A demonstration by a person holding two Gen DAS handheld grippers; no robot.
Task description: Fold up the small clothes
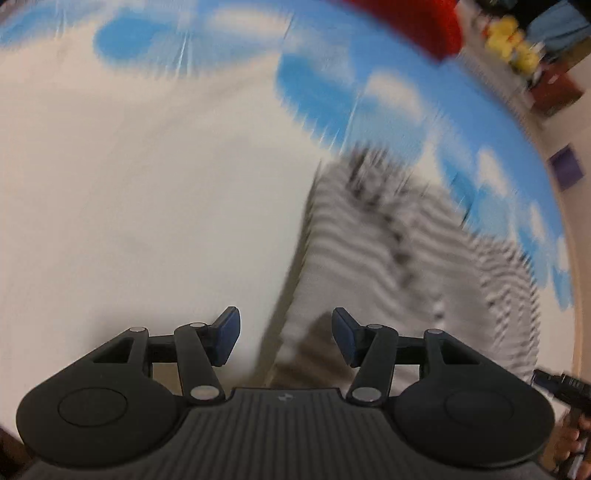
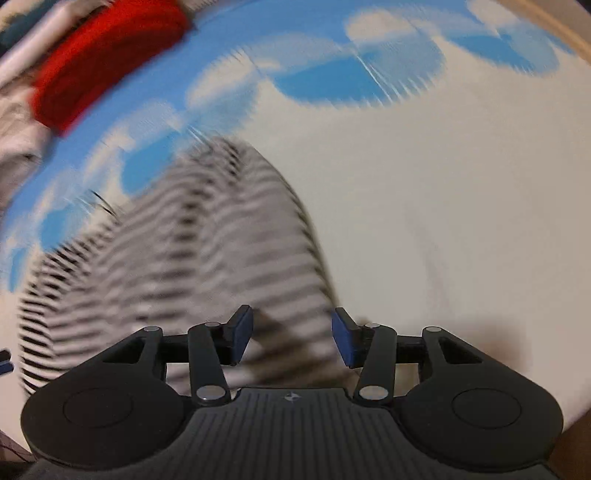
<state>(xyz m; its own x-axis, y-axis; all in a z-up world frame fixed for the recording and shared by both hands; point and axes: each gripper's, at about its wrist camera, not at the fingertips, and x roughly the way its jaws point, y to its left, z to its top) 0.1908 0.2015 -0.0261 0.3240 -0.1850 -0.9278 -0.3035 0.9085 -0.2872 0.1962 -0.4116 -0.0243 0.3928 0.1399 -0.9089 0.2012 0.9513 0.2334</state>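
A small black-and-white striped garment [image 1: 373, 251] lies on a white and blue cloud-print cloth [image 1: 129, 184]. Both views are motion-blurred. My left gripper [image 1: 286, 338] is open and empty, just above the garment's near left edge. In the right wrist view the striped garment [image 2: 192, 251] spreads to the left and ahead. My right gripper [image 2: 292, 336] is open and empty over the garment's near right edge. The right gripper's tip shows at the left wrist view's lower right edge [image 1: 559, 384].
A red cloth item [image 2: 107, 55] lies at the far side of the cloud-print cloth [image 2: 424, 206], with other pale fabric [image 2: 18, 147] to its left. In the left wrist view the red item [image 1: 413, 22], yellow objects [image 1: 511, 40] and a purple square [image 1: 567, 166] sit beyond the table edge.
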